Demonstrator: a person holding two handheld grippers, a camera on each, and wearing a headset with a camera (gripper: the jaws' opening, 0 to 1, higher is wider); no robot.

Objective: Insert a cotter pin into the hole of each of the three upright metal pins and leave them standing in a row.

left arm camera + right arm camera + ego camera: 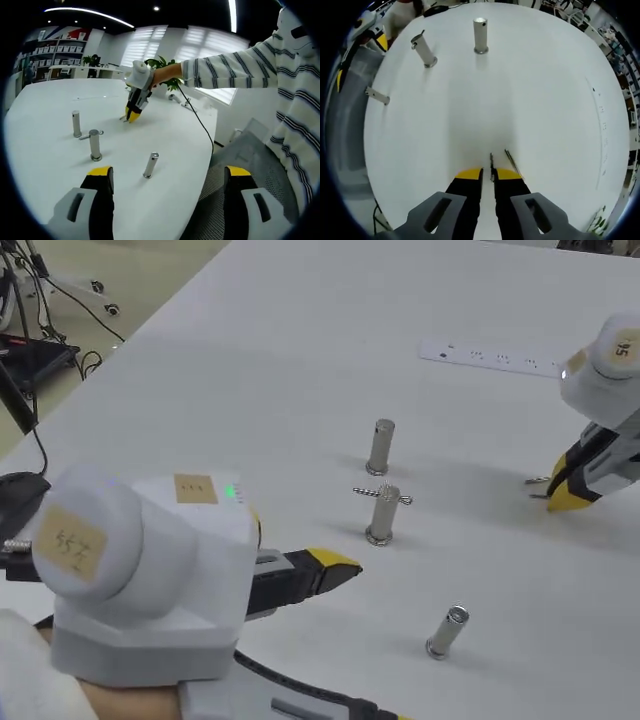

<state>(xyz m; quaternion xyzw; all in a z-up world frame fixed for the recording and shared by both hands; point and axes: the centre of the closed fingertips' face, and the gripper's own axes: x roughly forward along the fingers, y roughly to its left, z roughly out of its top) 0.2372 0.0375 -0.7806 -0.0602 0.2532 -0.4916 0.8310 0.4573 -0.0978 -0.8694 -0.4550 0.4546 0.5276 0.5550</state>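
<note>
Over at the right of the white surface [250, 360], right tongs [488, 174] pinched narrow on a cotter pin [491, 167], tips low at the surface; second cotter pin [512, 160] lying just beside. Left tongs [168, 172] spread wide, empty. Between them, far metal pin [381, 445] upright, middle metal pin [382, 518] upright with a fitted cotter pin [382, 494] through its head, near metal pin [446, 631] tilted.

A white table [250, 360]. Three silver-grey metal pins [382, 515]. A grey cotter pin [491, 167]. The left gripper [169, 174] and right gripper [488, 174] each have white bodies, black jaws, yellow tips. A sleeve [235, 65] carries white-and-dark stripes.
</note>
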